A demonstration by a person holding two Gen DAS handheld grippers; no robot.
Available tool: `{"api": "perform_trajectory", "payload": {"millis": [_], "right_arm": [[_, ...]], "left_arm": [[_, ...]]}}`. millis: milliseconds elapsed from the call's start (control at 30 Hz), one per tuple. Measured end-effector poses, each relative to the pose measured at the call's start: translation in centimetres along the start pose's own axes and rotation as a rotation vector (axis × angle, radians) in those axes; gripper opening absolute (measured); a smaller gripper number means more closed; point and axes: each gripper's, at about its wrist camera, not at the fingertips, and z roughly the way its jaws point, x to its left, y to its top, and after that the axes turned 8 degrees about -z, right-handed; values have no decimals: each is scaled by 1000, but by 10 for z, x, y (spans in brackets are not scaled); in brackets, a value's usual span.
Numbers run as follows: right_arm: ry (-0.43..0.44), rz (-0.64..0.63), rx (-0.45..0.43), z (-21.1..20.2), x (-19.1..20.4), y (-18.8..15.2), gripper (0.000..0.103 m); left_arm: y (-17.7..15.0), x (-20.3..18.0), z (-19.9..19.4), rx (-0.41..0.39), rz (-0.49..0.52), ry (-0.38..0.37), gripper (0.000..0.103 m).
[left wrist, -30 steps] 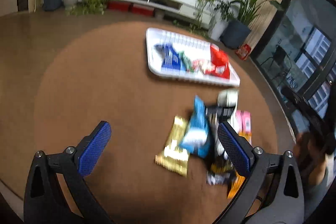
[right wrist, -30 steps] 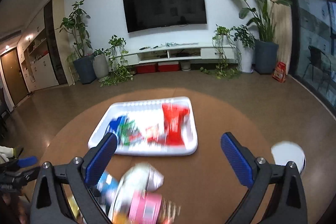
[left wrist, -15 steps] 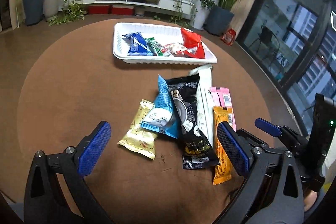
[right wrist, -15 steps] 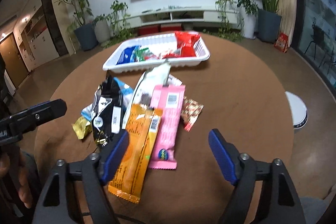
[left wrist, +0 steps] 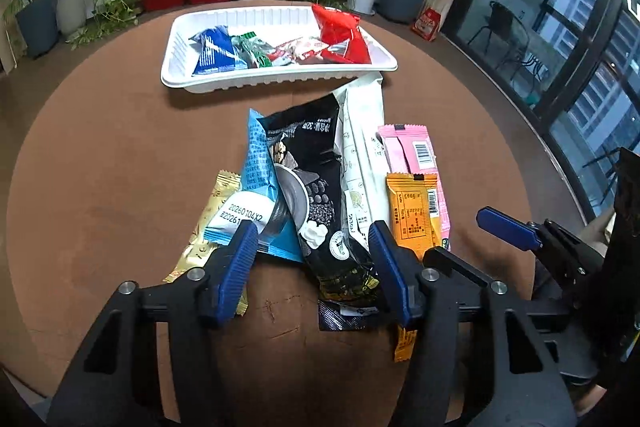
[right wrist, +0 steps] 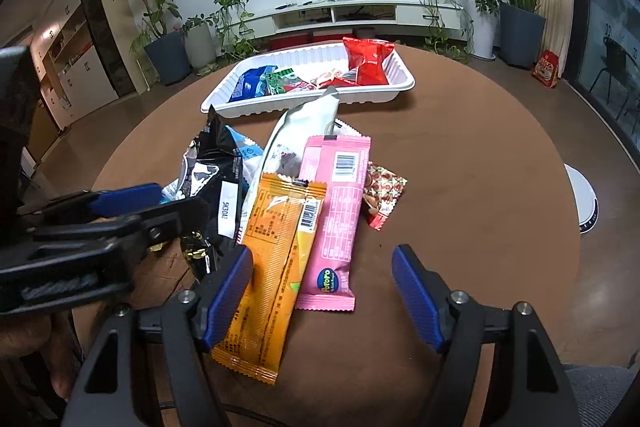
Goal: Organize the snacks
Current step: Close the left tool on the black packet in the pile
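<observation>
left wrist view: the left gripper (left wrist: 312, 259) hangs over the near end of the snack pile on the round brown table (left wrist: 100, 167), its jaws closing with the bottom end of the black packet (left wrist: 316, 195) between them; i cannot tell for sure that the pads press it yet, and they look just clear of it. the packet's long axis runs away from the jaws toward the white tray (left wrist: 276, 79), so the blue pads stand either side of its short width, which suits a pinch across it. a light blue packet (left wrist: 256, 179) lies partly under the black one, at the left pad, and a gold packet (left wrist: 208, 227) sits beyond that pad. right wrist view: the right gripper (right wrist: 324, 287) has its jaws closing, though only slightly now, with the near end of the orange bar (right wrist: 276, 263) and the pink bar (right wrist: 336, 219) between them; the left pad sits at the orange bar's edge, the right pad stands well apart from the pink one, nothing clamped. both bars lie lengthwise toward the tray, which already holds several snacks. by my reading each hand is nearest its own packet, and the right hand still needs to settle on one bar.
</observation>
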Motion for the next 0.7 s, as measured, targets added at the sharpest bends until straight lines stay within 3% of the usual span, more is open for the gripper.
{"api": "perform_trajectory", "payload": {"millis": [267,433,700], "right_arm": [[17,0,19,4,-3,0,74],[19,-1,19,3,-3,-1,73],[21,-1,22,4,-3,-1,72]], "left_arm": [[3,-2,12,26,18,-15,55],[6,1,17,45,17,-36,31],[7,-1,9,13,68,6,31]]}}
